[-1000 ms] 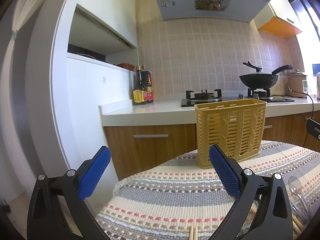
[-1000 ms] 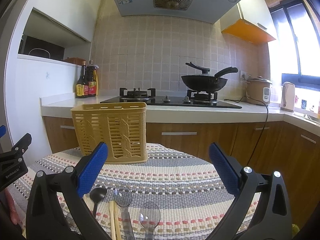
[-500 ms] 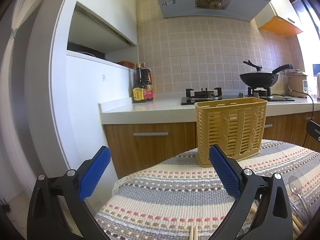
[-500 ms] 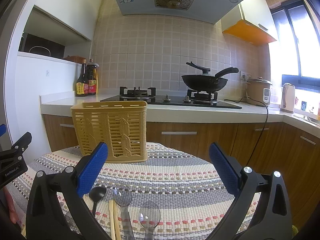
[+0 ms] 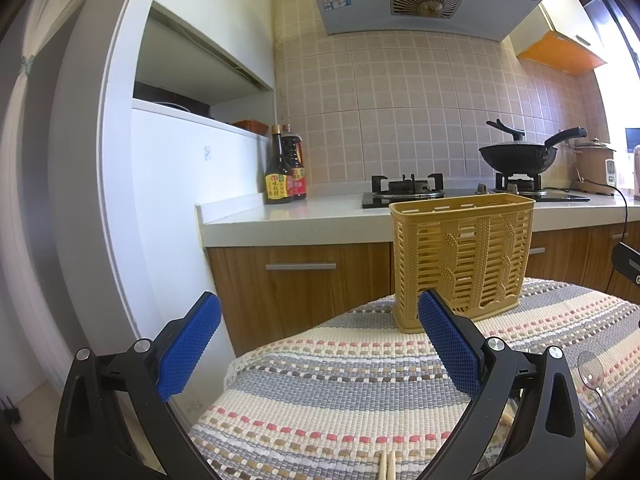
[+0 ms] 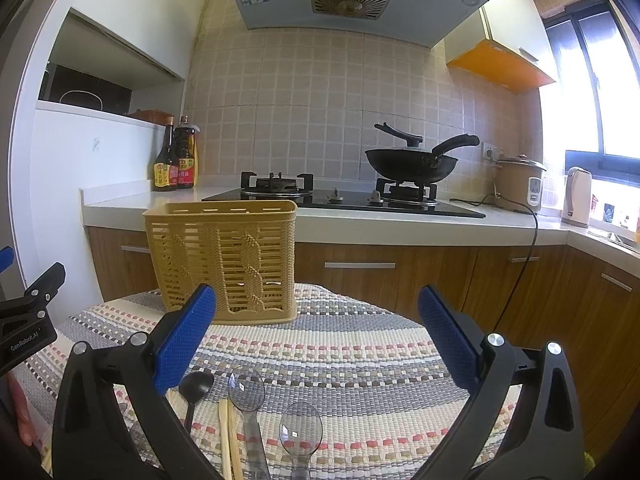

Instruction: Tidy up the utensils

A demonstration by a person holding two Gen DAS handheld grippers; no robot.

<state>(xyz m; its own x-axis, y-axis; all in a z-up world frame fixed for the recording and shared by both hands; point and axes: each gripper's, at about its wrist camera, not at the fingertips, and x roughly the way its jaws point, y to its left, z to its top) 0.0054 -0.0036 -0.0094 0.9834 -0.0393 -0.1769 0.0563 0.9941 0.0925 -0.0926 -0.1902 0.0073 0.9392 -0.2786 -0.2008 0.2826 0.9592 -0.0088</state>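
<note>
Over the last second the view has barely shifted: both tools hover as before, so no utensil has been picked up. Left gripper [image 5: 318,350] and right gripper [image 6: 316,338] have their jaws spread wide, empty. The perforated yellow plastic basket [image 6: 224,262] stands upright on the worktop's woven striped cloth [image 6: 340,356]. Near the right gripper lie a black spoon [image 6: 195,388], two clear plastic spoons [image 6: 248,396], and slim wooden chopsticks [image 6: 228,436].
</note>
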